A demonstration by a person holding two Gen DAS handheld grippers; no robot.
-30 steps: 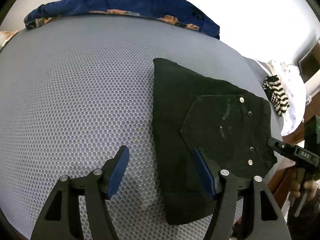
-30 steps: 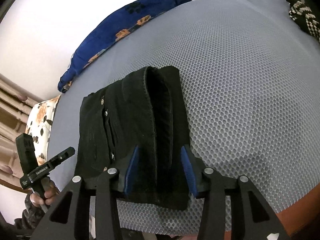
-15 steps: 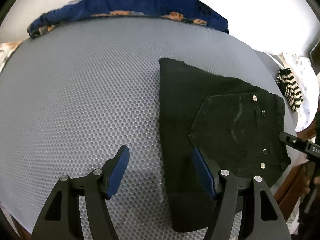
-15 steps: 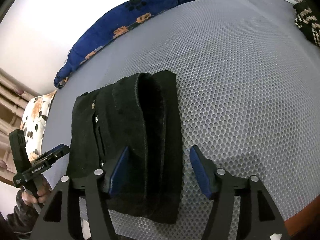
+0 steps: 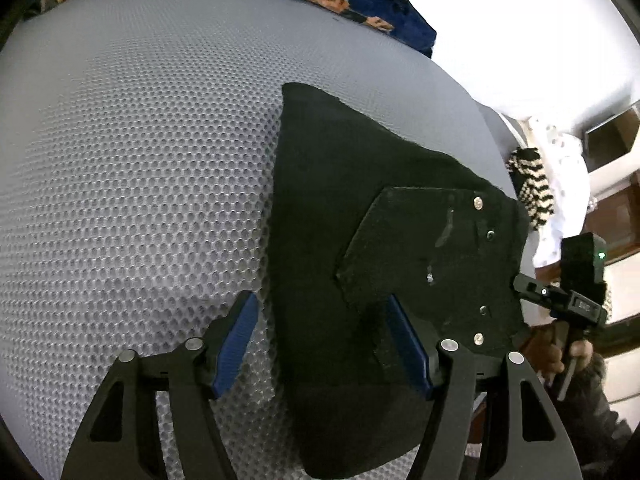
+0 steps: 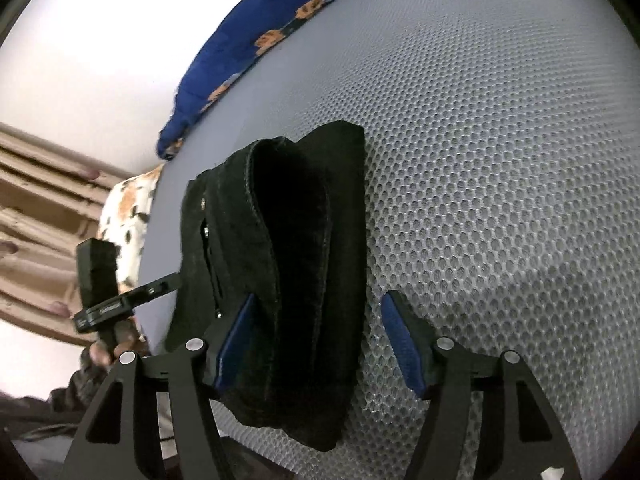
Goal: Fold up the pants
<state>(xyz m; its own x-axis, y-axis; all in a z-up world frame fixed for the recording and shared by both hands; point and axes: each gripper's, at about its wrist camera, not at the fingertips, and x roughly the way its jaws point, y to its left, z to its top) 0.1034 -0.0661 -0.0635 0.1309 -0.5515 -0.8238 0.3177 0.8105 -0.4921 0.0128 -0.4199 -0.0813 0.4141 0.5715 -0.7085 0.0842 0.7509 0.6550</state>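
The black pants (image 5: 360,240) lie folded into a compact stack on the grey mesh mattress (image 5: 140,180), back pocket with metal rivets facing up. My left gripper (image 5: 326,346) is open over the stack's near left edge, holding nothing. In the right wrist view the folded pants (image 6: 288,264) show their layered edge. My right gripper (image 6: 316,344) is open and straddles the stack's near end without pinching it. Each gripper shows in the other's view: the right one (image 5: 568,300), the left one (image 6: 120,300).
A blue blanket with orange prints (image 5: 340,0) lies along the far mattress edge by the white wall. A black-and-white striped cloth (image 5: 532,192) sits past the pants at the right. Beige curtains (image 6: 40,208) hang at the left of the right wrist view.
My right gripper has opened wider, letting go of the pants edge it was pinching a second ago. My left gripper stayed open and shifted a little closer to the stack.
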